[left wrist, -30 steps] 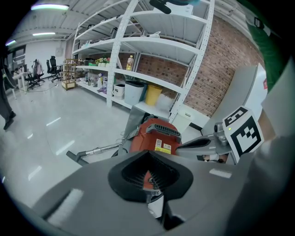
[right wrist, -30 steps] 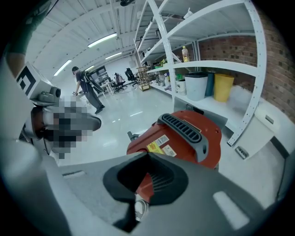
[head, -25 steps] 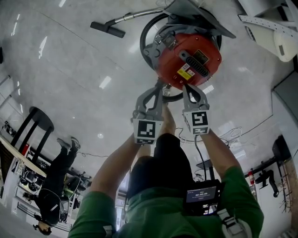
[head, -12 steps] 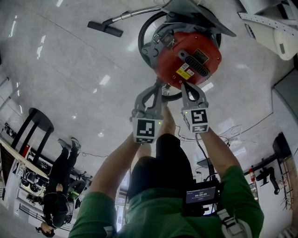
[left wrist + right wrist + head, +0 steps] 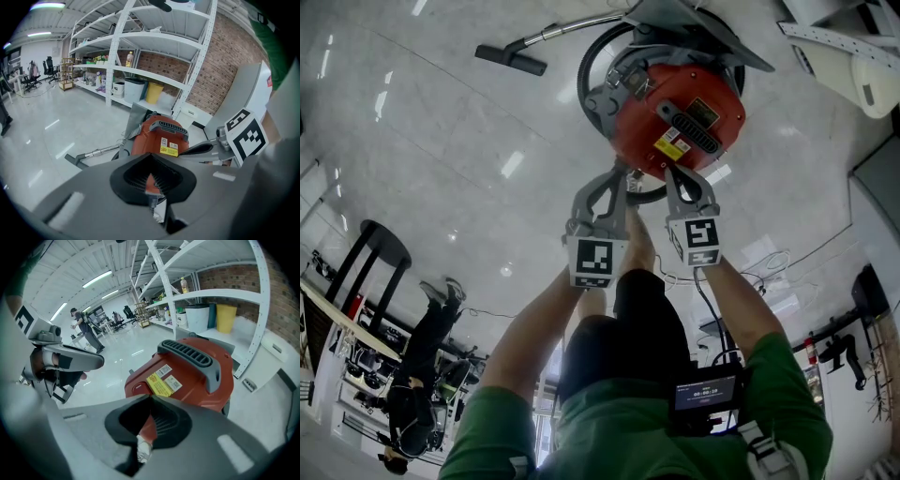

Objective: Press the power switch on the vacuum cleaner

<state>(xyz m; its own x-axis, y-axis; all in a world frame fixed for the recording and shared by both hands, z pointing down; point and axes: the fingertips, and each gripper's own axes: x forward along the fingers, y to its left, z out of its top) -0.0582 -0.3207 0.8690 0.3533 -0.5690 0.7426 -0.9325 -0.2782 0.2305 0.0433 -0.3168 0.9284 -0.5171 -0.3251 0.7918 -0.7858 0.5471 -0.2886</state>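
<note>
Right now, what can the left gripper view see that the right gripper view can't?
Only the left gripper view shows the vacuum's wand on the floor and the right gripper. Only the right gripper view shows a faraway person and the left gripper. Both show the red vacuum cleaner, the white shelves and a yellow bin.

We stand on a glossy pale tiled floor (image 5: 441, 141) that mirrors the ceiling light strips (image 5: 97, 279). Tall white metal shelving (image 5: 154, 41) runs along a red brick wall (image 5: 229, 61), with a yellow bin (image 5: 153, 93) beside a white bin (image 5: 133, 89) on its lowest shelf. Office chairs (image 5: 48, 63) stand far down the room, and a black stool (image 5: 380, 246) stands nearer us.
</note>
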